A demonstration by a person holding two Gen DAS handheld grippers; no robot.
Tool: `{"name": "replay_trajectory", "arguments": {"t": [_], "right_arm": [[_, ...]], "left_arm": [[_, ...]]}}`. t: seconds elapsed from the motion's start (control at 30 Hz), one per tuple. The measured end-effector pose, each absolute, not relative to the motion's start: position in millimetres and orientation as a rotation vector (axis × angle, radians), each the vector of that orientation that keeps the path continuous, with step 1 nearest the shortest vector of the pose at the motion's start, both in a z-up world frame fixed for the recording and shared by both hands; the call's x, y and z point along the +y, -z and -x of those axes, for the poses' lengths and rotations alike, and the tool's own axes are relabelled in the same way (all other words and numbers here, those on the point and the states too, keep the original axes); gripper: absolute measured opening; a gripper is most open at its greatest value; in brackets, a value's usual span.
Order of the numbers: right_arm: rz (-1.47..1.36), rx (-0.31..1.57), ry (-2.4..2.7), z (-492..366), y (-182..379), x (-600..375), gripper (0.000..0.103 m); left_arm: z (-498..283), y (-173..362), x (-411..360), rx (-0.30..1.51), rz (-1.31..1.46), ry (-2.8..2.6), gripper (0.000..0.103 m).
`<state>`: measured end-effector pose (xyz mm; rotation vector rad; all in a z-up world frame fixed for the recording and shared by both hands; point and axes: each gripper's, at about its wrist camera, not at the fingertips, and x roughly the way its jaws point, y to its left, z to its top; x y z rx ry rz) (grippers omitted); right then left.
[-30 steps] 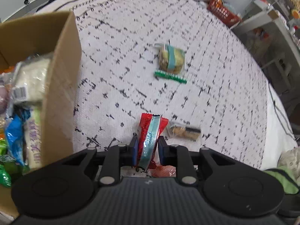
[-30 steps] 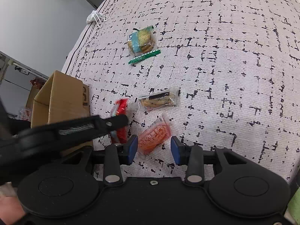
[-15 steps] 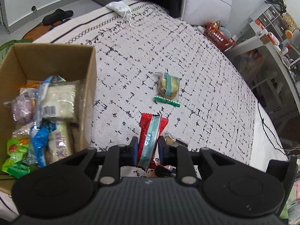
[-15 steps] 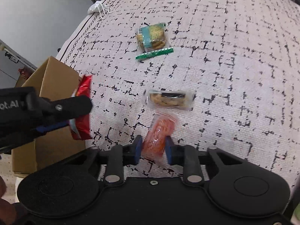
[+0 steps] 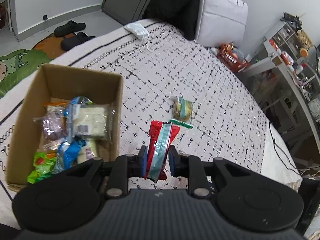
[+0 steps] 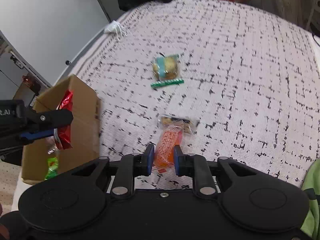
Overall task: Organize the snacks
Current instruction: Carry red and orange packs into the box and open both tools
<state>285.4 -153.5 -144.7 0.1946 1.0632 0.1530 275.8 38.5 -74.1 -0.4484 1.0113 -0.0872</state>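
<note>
My left gripper (image 5: pixel 156 161) is shut on a red snack packet with a pale blue stripe (image 5: pixel 160 148), held up just right of the cardboard box (image 5: pixel 118 108), which holds several snacks. In the right wrist view the left gripper (image 6: pixel 48 128) and that red packet (image 6: pixel 64 132) hang in front of the box (image 6: pixel 84 108). My right gripper (image 6: pixel 164 159) has its jaws closing on an orange snack packet (image 6: pixel 168 146), lifted off the bed. A clear-wrapped biscuit bar (image 6: pixel 187 125) lies just beyond it. Farther off lies a cookie pack with a green strip (image 6: pixel 166 69), (image 5: pixel 183 110).
The snacks lie on a white bedcover with black dashes (image 5: pixel 200 76). A white cloth pouch (image 5: pixel 137 30) sits near its far edge. A white bag (image 5: pixel 222 18), an orange basket (image 5: pixel 230 57) and shelves (image 5: pixel 290 46) stand beyond. Slippers (image 5: pixel 70 28) lie on the floor.
Both grippers rose. The right jaws closed on the orange packet and lifted it off the bed. The left gripper carried the red packet up beside the box, whose inside came into view.
</note>
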Motion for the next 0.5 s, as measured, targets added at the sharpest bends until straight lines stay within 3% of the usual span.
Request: {"name": "replay_trajectory", "arguments": {"t": [0.5], "right_arm": [[-0.125,0.986,-0.157,-266.7,96.5,-123.3,0.020]], "left_arm": [[-249.5,54.9,77.3,0.954,0.520,0.091,0.021]]}}
